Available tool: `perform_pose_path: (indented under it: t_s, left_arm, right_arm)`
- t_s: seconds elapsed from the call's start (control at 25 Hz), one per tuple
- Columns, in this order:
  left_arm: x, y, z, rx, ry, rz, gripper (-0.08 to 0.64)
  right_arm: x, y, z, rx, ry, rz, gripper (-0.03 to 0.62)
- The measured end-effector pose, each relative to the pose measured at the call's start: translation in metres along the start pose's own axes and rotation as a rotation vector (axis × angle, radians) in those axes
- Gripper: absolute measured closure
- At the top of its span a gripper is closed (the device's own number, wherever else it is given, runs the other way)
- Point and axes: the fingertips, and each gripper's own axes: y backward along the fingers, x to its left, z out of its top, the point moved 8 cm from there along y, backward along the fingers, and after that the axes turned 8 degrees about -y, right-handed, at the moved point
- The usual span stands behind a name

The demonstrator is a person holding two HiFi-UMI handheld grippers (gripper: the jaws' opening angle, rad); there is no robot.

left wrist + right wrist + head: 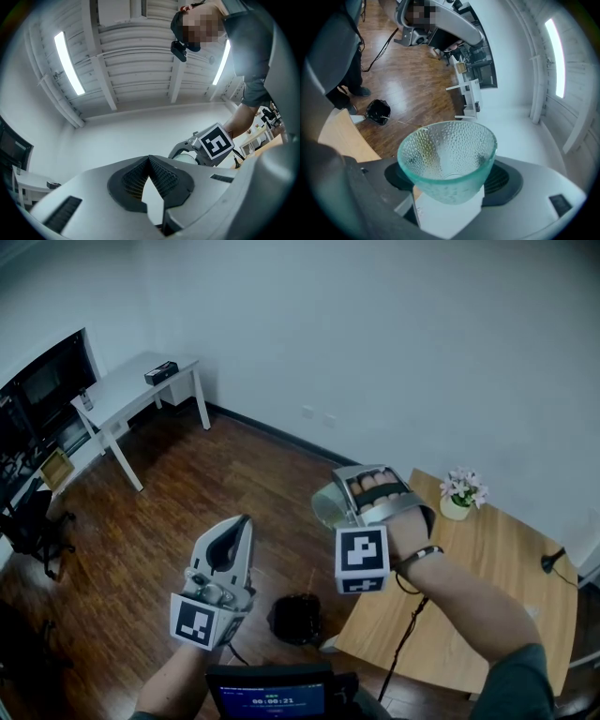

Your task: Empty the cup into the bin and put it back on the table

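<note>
While the person's right hand keeps it raised in the air beyond the table's edge, the right gripper (349, 495) is clamped on a dimpled, green-tinted glass cup (447, 157). In the right gripper view its jaws stand wide apart, one dark pad pressed on either side of the cup's narrow lower part, and the wider rim points away from the camera. In the head view the cup lies tipped on its side, its mouth turned to the left over the wooden floor.

A black bin (298, 618) stands on that floor, below the cup and just beside the near corner of the wooden table (487, 587). A small pot of flowers (461, 495) stands at the table's far edge.

The left gripper (242, 526) is held up to the left of the bin, well apart from the cup and pointing upward. In the left gripper view its ribbed pads meet at the tips, so the jaws are together with only a narrow wedge of gap lower down. A white desk (131, 390) stands by the far wall.
</note>
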Motion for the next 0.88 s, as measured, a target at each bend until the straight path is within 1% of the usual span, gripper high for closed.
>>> perform_pose_path:
  t_s: [0.36, 0.48, 0.6, 0.72, 0.84, 0.88]
  left_arm:
    - [0.003, 0.007, 0.001, 0.009, 0.0, 0.01, 0.568]
    - [0.001, 0.01, -0.001, 0.029, 0.03, 0.004, 0.568]
    - [-0.001, 0.008, 0.002, 0.016, 0.006, 0.006, 0.568]
    - [-0.004, 0.007, 0.001, 0.023, 0.015, 0.009, 0.568]
    - [-0.003, 0.006, 0.003, 0.013, -0.001, 0.01, 0.568]
    - [-0.002, 0.007, 0.003, 0.012, -0.002, 0.011, 0.568]
  right_arm:
    - [-0.005, 0.015, 0.014, -0.035, 0.014, -0.026, 0.201]
    - [-0.004, 0.018, 0.017, -0.037, 0.031, -0.032, 0.201]
    - [-0.003, 0.018, 0.015, -0.035, 0.051, -0.043, 0.201]
    - [-0.001, 0.016, 0.011, -0.024, 0.087, -0.063, 0.201]
    - [0.0, 0.014, 0.009, -0.008, 0.129, -0.069, 0.201]
    - [0.0, 0.014, 0.01, -0.007, 0.129, -0.068, 0.201]
